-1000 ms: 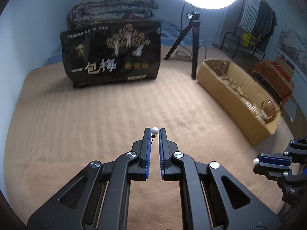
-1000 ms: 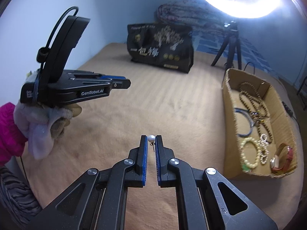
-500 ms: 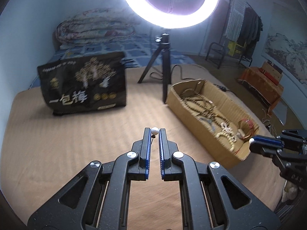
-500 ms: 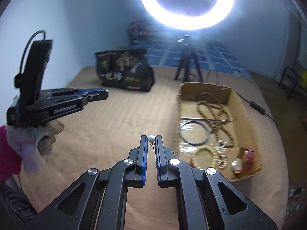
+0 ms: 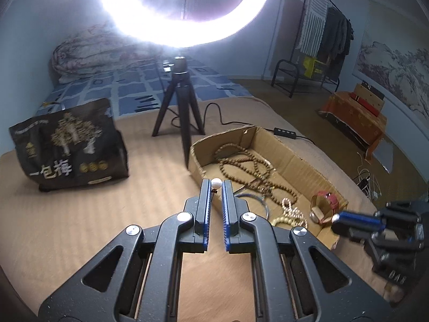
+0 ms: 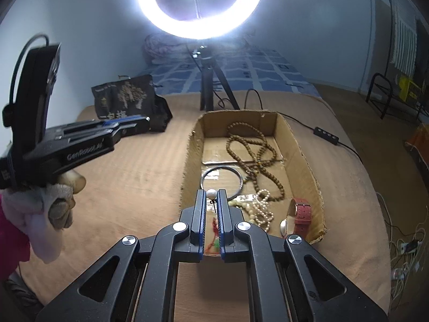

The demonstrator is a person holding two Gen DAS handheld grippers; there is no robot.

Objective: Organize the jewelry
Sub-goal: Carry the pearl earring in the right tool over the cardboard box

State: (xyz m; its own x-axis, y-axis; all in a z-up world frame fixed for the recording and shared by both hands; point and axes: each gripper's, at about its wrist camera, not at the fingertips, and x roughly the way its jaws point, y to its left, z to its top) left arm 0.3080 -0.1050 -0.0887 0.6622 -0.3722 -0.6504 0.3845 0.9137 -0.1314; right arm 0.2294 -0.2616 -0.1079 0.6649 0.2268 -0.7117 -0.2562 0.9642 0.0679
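Both grippers pinch pearl studs; R gripper [image 6: 211, 197] over cardboard box [image 6: 308, 161] near end, L gripper [image 5: 215, 185] just left of box.

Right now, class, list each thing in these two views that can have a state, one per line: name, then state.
Left claw: shut on a pearl stud earring.
Right claw: shut on a second pearl stud earring.
Cardboard box: open-topped, holding jewelry.
Wooden bead necklace: lying loose in the box.
Red-strap watch: lying in the box's near corner.
Ring light: switched on.
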